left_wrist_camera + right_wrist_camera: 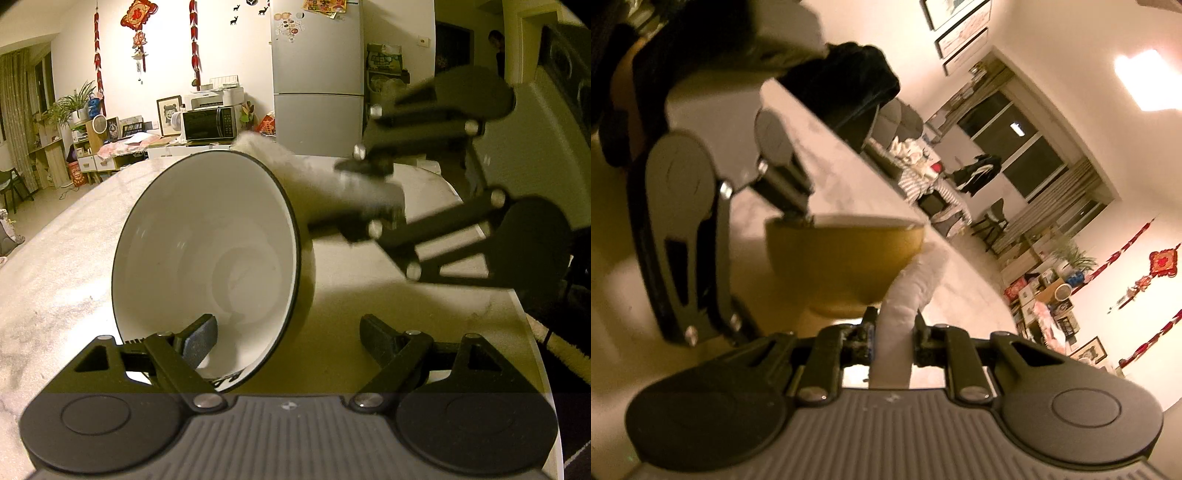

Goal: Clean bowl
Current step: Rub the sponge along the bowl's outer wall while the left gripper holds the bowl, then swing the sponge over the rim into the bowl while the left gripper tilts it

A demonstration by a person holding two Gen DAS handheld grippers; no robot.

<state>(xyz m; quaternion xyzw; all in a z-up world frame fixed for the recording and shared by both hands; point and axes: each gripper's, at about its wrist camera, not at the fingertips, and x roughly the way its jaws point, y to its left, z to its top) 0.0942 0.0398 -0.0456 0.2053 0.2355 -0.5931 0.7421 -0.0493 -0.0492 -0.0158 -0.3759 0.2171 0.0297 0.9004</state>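
The left claw [288, 338] reaches forward with fingers spread wide, one finger inside the bowl [207, 266] and the other outside its wall. The right claw [894, 332] comes in from the right, tilted, fingers clamped on a white cloth [908, 295].

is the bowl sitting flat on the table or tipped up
Tipped up. In the left wrist view the bowl faces sideways, its opening toward the camera, one left gripper finger inside the rim. The white cloth lies against its outside.
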